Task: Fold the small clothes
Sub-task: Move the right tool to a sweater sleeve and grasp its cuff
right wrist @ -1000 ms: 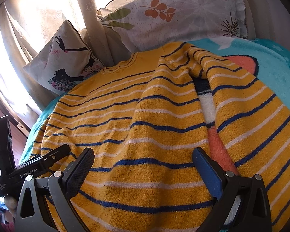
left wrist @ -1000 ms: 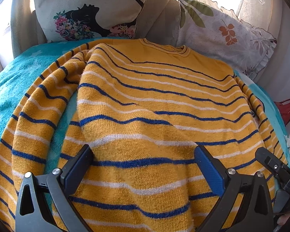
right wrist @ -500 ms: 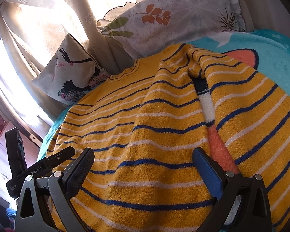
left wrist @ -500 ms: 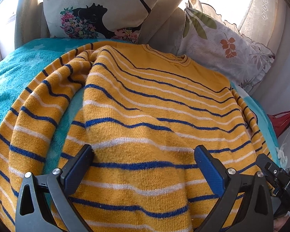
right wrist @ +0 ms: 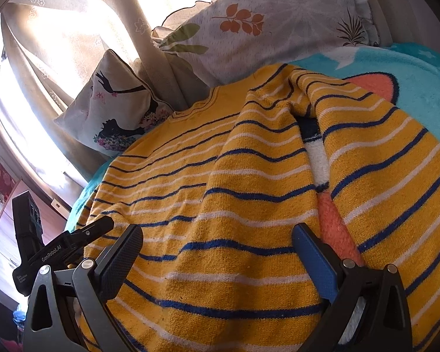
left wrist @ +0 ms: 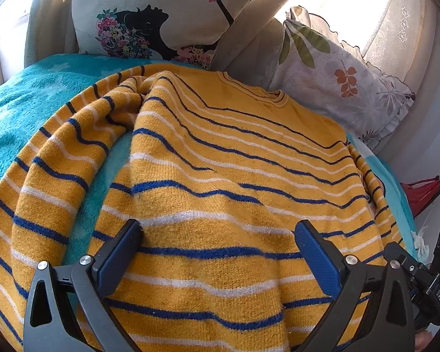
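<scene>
A yellow sweater with blue and white stripes (left wrist: 234,161) lies flat on a teal blanket (left wrist: 23,111), neck toward the pillows. Its left sleeve (left wrist: 58,158) curves along its side. In the right wrist view the sweater (right wrist: 220,190) shows with its other sleeve (right wrist: 396,161) spread to the right. My left gripper (left wrist: 217,240) is open, low over the hem. My right gripper (right wrist: 217,246) is open, low over the hem on the other side. Each gripper shows at the edge of the other's view, the right one in the left wrist view (left wrist: 416,267).
Two pillows lean at the head: one with a woman's silhouette (left wrist: 161,14) and one with leaf print (left wrist: 337,88). Curtains (right wrist: 58,44) hang behind them. A red object (left wrist: 422,190) sits off the bed's right side. The blanket has an orange patch (right wrist: 372,82).
Both grippers have moved forward and dipped lower over the sweater's hem; the pillows and curtains loom larger. The sweater has not moved. Both stay open.
</scene>
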Motion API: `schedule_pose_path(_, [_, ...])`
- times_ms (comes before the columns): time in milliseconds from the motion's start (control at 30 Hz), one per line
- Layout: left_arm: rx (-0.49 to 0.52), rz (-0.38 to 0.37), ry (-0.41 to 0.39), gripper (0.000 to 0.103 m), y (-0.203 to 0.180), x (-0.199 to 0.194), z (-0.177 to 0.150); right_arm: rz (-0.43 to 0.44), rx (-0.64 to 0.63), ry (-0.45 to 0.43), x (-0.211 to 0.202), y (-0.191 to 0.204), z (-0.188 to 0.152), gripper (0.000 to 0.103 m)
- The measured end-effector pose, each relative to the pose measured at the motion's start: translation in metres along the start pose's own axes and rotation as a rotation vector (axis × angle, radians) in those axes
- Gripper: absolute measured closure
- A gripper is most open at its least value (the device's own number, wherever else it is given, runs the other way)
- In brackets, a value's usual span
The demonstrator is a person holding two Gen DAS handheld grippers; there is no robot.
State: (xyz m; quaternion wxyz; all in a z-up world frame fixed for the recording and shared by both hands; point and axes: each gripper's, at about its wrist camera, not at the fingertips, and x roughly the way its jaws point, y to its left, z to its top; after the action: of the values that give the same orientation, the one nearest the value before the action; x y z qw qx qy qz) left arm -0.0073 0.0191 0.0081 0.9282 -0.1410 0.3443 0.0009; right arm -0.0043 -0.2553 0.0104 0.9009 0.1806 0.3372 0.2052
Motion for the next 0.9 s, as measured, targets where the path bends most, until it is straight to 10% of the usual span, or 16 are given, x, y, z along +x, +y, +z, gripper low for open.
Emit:
schedule_pose_path(167, [0.043,0.033,0.01,0.0,-0.005,0.003,-0.001,-0.096,-0.115,0.041,-0.038,0.012,0.007,0.017])
schedule_pose_path(433, [0.042,0.022,0.008,0.0,-0.003,0.002,-0.001,-0.562,-0.085,-0.023,-0.123,-0.039,-0.015,0.011])
schedule_pose_path(900, [0.101,0.08,0.035,0.0,-0.014,0.008,-0.001,-0.614,0.254,-0.013,-0.124,-0.086,-0.028,0.01])
